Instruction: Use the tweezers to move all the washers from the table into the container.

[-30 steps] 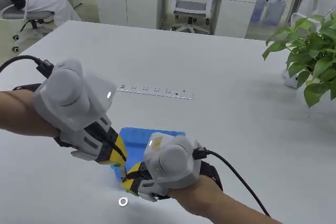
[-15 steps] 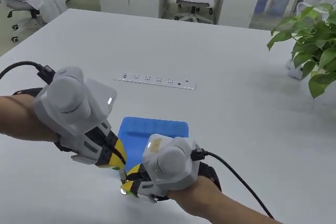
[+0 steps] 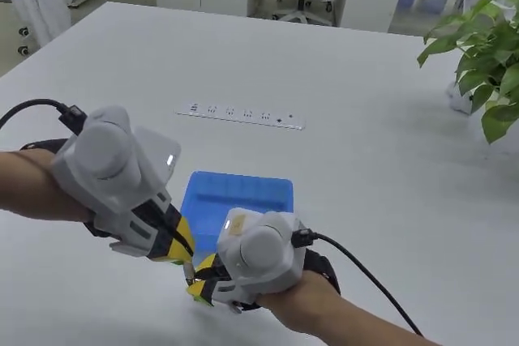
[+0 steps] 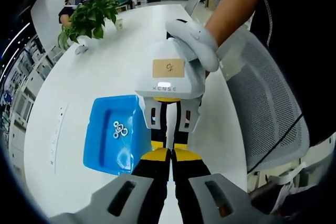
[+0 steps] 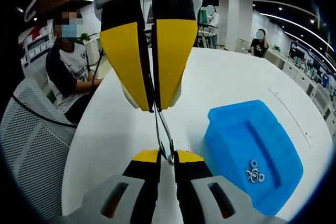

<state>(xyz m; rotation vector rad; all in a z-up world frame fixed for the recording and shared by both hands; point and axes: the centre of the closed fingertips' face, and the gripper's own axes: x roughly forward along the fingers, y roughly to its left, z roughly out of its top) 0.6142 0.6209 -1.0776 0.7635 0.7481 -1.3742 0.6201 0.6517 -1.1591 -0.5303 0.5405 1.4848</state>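
- Head view: the left hand-held gripper (image 3: 185, 250) and the right hand-held gripper (image 3: 197, 285) meet tip to tip on the desk (image 3: 365, 160), just beside the near corner of the blue container (image 3: 243, 192). Their bodies hide the jaw tips and whatever lies beneath them.
- Left gripper view: the left hand-held gripper's own pads are drawn almost together. The right one faces it head-on, beside the container. Several washers (image 4: 119, 129) already lie bunched on the container floor.
- Right gripper view: the left hand-held gripper's yellow pads are clamped on the upper arms of the tweezers (image 5: 161, 129).
- The tweezers run down to the right hand-held gripper, whose pads stand a narrow gap apart on either side of the tips. Whether those pads press the arms cannot be told.
- A small ring at the tips, probably a washer (image 5: 170, 157), sits just outside the container's near wall.
- Handling, as judged: the washers look thin, hard, light and smooth. They likely lie flat on the desk and skate off under a sideways push.
- Best hold is probably a pinch across the rim, one tip through the hole.
- The tweezers look springy. A squeeze at mid-arm should close them, while too firm a squeeze risks flicking the ring away.
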